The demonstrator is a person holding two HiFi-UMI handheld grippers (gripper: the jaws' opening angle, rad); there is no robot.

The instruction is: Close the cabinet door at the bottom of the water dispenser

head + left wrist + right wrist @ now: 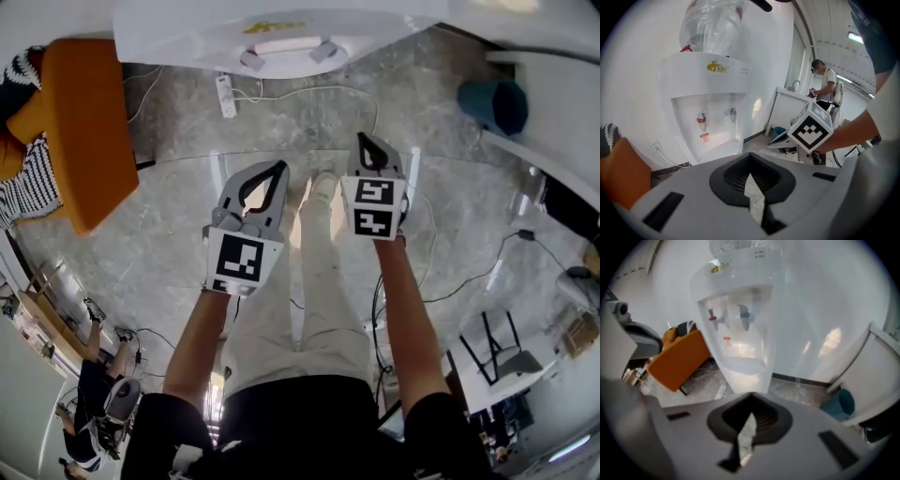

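Grey marble floor (169, 234), white water dispenser (712, 93), orange chair (89, 122)

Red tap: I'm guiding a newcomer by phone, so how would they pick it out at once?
Look for the white dispenser with a clear bottle on top. In its front recess two taps hang side by side. The red tap is the left one as you face it, with a small red label just below it; the other tap has no red.

The white water dispenser (710, 93) stands upright, a clear bottle (715, 26) on top, its bottom cabinet door hidden from view.
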